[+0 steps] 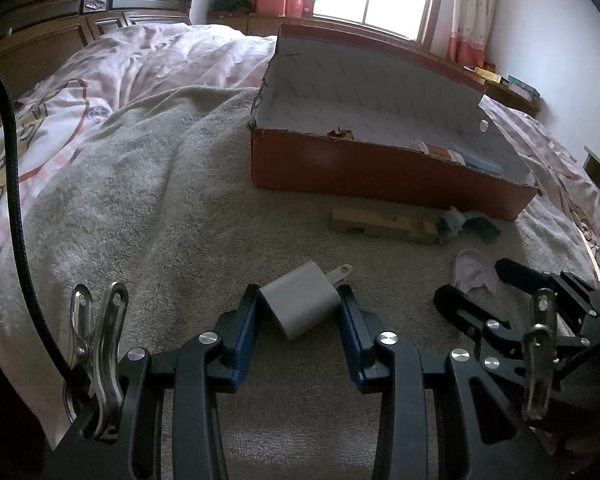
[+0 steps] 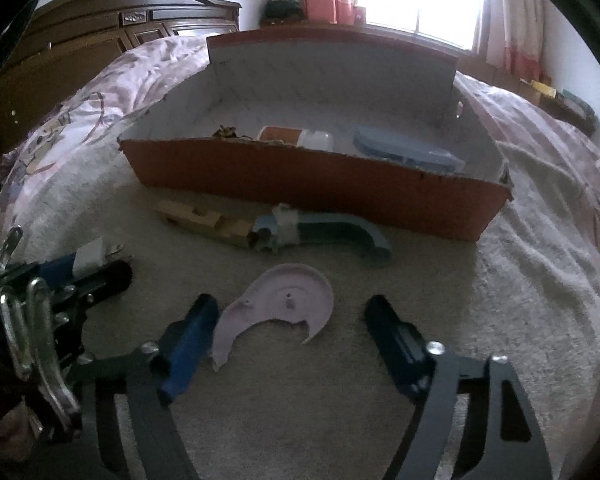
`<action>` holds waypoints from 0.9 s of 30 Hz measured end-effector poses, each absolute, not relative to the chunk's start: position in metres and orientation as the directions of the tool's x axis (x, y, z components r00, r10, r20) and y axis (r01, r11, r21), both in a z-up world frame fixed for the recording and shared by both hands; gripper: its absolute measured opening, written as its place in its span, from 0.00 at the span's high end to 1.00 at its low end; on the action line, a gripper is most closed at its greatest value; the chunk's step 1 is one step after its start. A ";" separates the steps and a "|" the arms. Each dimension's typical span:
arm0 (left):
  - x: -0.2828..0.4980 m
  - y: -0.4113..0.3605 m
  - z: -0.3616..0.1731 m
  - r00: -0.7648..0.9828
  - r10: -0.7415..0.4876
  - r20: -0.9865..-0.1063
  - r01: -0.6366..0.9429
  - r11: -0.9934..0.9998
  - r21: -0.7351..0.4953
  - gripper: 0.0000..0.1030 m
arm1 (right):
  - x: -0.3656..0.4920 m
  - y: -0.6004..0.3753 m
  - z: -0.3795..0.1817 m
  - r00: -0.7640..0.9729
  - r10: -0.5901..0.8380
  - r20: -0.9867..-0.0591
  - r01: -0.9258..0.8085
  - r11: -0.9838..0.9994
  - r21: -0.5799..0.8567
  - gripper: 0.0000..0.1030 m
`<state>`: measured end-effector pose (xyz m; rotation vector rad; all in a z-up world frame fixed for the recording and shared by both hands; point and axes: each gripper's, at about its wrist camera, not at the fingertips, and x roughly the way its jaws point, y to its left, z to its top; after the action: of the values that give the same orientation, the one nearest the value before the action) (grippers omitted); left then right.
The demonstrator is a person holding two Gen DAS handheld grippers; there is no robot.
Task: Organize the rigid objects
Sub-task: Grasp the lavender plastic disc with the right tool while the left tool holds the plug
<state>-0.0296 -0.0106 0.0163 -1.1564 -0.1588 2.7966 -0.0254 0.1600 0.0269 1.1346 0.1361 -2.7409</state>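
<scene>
Charger plug (image 1: 303,306), a small grey cube with two metal prongs pointing away, is clamped between the blue pads of the left tool (image 1: 300,312), just above a beige towel (image 1: 160,220) spread over the bed. To its right, a broken piece of a pale pink plastic plate (image 2: 278,306) lies flat on the towel, between the blue fingers (image 2: 188,344) of the right tool (image 2: 292,334). Those fingers are held apart, one on each side of the piece; whether the nearer one touches its edge cannot be told, and the piece is not gripped. In the left wrist view the right tool (image 1: 476,284) is seen at the right edge, with the same pink piece (image 1: 474,270) at its tips.

Beyond the pink piece, a wooden block (image 2: 204,224) with notches cut in it lies beside a curved blue-grey plastic part (image 2: 340,236), the two touching end to end. Behind them an open red-brown cardboard box (image 2: 312,192) with a white inside is set on the bed. Inside it, a bottle (image 2: 296,138) with an orange label and a flat blue case (image 2: 404,150) are visible. A pink patterned quilt (image 1: 148,60) covers the bed behind the towel.
</scene>
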 end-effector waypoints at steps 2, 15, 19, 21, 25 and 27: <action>-0.030 -0.011 0.016 -0.704 0.143 -0.696 -0.063 -0.988 -0.140 0.63 | -0.024 0.160 0.028 -0.701 -0.110 -0.704 0.185 -0.982 -0.031 0.39; -0.029 -0.011 0.016 -0.705 0.140 -0.695 -0.065 -0.989 -0.133 0.63 | -0.017 0.189 0.032 -0.683 -0.199 -0.703 0.188 -0.978 0.094 0.69; -0.029 -0.011 0.015 -0.705 0.139 -0.696 -0.065 -0.989 -0.131 0.63 | -0.016 0.197 0.033 -0.675 -0.241 -0.697 0.188 -0.970 0.153 0.68; -0.029 -0.011 0.015 -0.705 0.139 -0.696 -0.065 -0.989 -0.132 0.63 | -0.017 0.200 0.034 -0.673 -0.256 -0.694 0.183 -0.967 0.179 0.58; -0.029 -0.011 0.015 -0.705 0.139 -0.695 -0.065 -0.989 -0.132 0.63 | -0.017 0.202 0.036 -0.694 -0.225 -0.684 0.163 -0.974 0.155 0.44; -0.029 -0.011 0.015 -0.705 0.138 -0.696 -0.065 -0.989 -0.131 0.63 | -0.020 0.202 0.038 -0.708 -0.194 -0.679 0.146 -0.981 0.128 0.40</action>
<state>-0.0285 -0.0110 0.0154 -1.1538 -0.1468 2.7994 -0.0204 0.2024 0.0381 1.1021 -0.0956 -2.7423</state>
